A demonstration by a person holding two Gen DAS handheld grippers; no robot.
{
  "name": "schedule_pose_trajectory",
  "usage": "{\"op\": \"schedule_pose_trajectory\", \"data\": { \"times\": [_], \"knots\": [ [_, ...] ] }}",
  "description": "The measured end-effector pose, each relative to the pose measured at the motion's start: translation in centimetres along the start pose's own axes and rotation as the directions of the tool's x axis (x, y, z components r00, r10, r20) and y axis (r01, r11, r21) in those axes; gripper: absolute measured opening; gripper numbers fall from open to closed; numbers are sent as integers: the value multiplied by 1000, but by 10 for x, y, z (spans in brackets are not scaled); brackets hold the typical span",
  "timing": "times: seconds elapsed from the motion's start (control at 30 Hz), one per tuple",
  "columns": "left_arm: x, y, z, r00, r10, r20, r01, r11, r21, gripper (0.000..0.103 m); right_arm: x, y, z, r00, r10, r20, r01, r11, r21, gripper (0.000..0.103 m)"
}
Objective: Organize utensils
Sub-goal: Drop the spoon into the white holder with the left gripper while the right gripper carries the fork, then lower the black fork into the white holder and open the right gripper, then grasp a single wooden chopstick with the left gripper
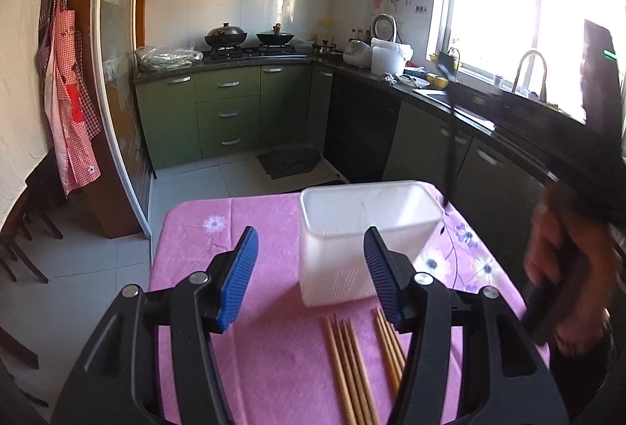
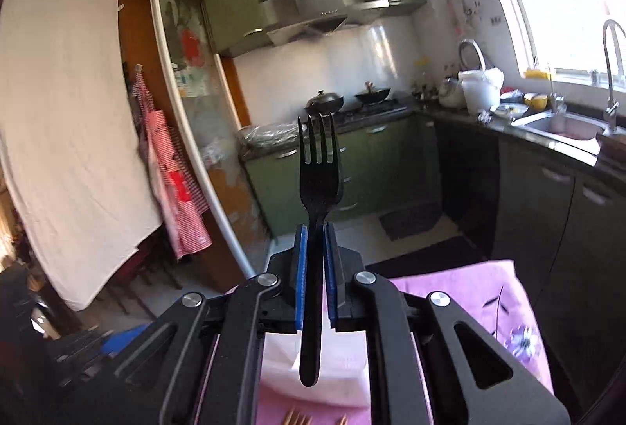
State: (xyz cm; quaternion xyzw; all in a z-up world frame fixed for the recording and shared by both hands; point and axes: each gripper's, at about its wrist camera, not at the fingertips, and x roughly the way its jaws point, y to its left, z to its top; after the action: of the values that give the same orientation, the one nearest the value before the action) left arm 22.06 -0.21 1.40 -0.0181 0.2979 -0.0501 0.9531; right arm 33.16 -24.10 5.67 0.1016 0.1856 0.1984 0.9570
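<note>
The left hand-held gripper (image 1: 311, 274) is seen with its blue pads standing well apart and nothing between them, above a bench covered by a pink flowered cloth (image 1: 258, 358). A white plastic holder (image 1: 364, 241), divided inside into compartments, stands upright on the cloth just beyond the pads. Wooden chopsticks (image 1: 352, 366) are laid in two loose bunches on the cloth in front of the holder, close to it. The right hand-held gripper (image 2: 315, 229) is closed on a black plastic fork (image 2: 319, 182), which is gripped by its handle with the tines pointing up and away and the handle end hanging below the pads. In the left wrist view the person's hand (image 1: 563, 268) is blurred at the right edge, above the bench.
</note>
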Motion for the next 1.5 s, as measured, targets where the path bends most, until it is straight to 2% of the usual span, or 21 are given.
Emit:
{"op": "schedule_pose_trajectory", "data": {
  "times": [0.13,0.27,0.47,0.53,0.7,0.77,0.83,0.9,1.0,1.03,1.1,1.13,1.17,1.23,1.5],
  "knots": [
    [-16,1,-18,999,21,25,-22,1000,11,63,28,-1,-17,999,-45,-8,45,998,-42,9],
    [-23,1,-28,998,41,45,-42,999,17,66,38,-4,-41,996,-82,-24,80,993,-86,10],
    [-24,-5,-33,999,38,28,-39,999,23,70,43,-9,-74,994,-91,-57,84,990,-113,11],
    [-24,-8,-36,999,41,18,-42,999,32,71,38,-9,-78,994,-92,-55,84,989,-123,22],
    [-21,-14,-37,999,30,-17,-29,999,38,71,-2,-5,-78,996,-84,-4,83,986,-147,22],
    [-12,-13,-40,998,14,-64,-12,1000,29,71,-26,-4,-77,996,-88,7,88,985,-148,27],
    [0,-14,-46,992,0,-124,3,1000,22,71,-48,-7,-82,994,-108,-25,103,983,-149,35],
    [17,-14,-56,979,-19,-204,21,1000,9,71,-64,-11,-90,989,-124,-85,110,983,-150,35],
    [50,-14,-74,937,-56,-344,50,998,-24,70,-77,-27,-115,969,-156,-194,129,981,-148,35],
    [63,-14,-81,917,-70,-393,59,997,-42,68,-79,-33,-122,961,-162,-224,133,981,-139,35],
    [85,-12,-93,876,-93,-473,65,995,-76,56,-84,-47,-138,948,-156,-278,130,985,-109,35],
    [94,-11,-98,858,-100,-504,64,994,-88,48,-85,-55,-146,940,-157,-303,134,986,-98,35],
    [102,-9,-102,845,-98,-526,56,994,-95,45,-87,-60,-153,933,-160,-321,138,986,-90,35],
    [113,-9,-107,829,-79,-553,35,995,-90,35,-89,-67,-162,928,-154,-339,135,988,-79,35],
    [130,-17,-111,814,-34,-580,-2,998,-61,28,-84,-73,-177,917,-114,-382,99,993,-57,35]
  ]
}}
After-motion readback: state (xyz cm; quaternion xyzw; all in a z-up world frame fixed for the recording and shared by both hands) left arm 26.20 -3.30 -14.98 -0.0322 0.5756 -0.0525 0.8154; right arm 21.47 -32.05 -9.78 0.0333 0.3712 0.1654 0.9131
